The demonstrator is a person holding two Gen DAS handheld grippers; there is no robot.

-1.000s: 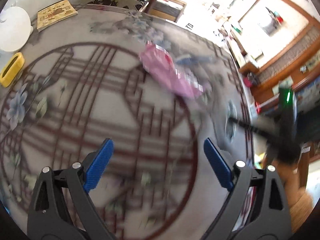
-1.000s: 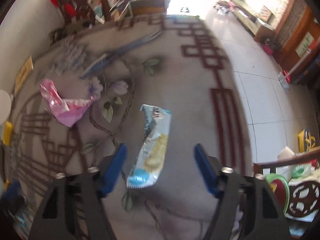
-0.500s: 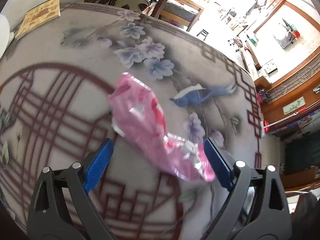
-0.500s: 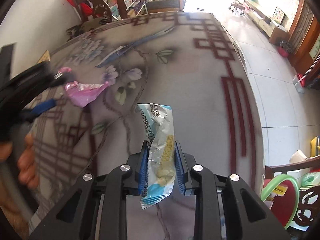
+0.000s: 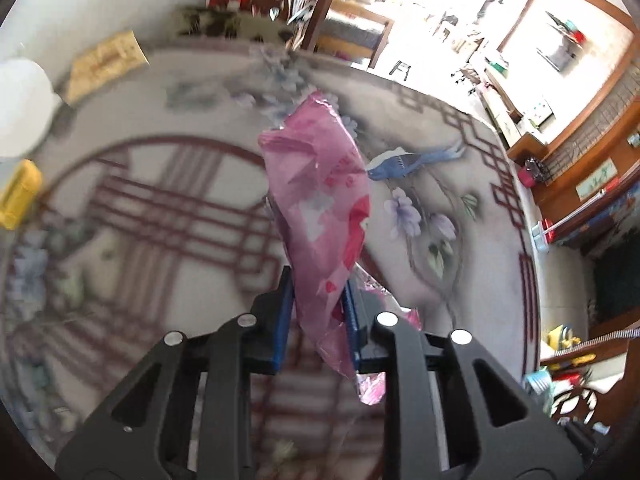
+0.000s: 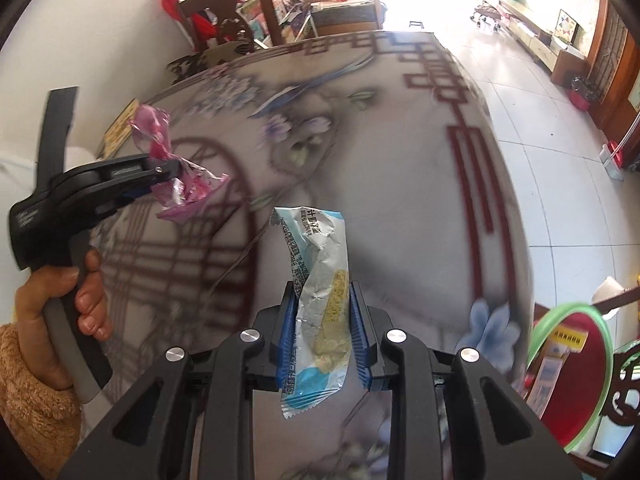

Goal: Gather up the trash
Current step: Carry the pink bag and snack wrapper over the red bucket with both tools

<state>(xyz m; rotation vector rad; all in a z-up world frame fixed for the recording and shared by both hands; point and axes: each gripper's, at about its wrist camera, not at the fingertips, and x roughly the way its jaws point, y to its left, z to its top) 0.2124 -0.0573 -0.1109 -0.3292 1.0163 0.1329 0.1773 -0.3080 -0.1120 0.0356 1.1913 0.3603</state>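
Observation:
My left gripper [image 5: 318,292] is shut on a crumpled pink wrapper [image 5: 320,196] and holds it up off the patterned table [image 5: 160,208]. My right gripper [image 6: 322,320] is shut on a blue-and-white snack wrapper [image 6: 316,292], also lifted above the table [image 6: 400,200]. In the right wrist view the left gripper [image 6: 168,174] shows at the left, held by a hand, with the pink wrapper [image 6: 180,184] sticking out of its jaws.
A yellow object [image 5: 18,194], a white round object [image 5: 20,104] and a yellowish booklet [image 5: 106,64] lie at the table's far left. A green-rimmed red bin [image 6: 568,372] stands beside the table at the right. Chairs [image 6: 224,12] stand behind the table.
My left gripper closed on the pink wrapper and lifted it off the table. My right gripper, shut on the blue-and-white wrapper half a second ago, has raised it.

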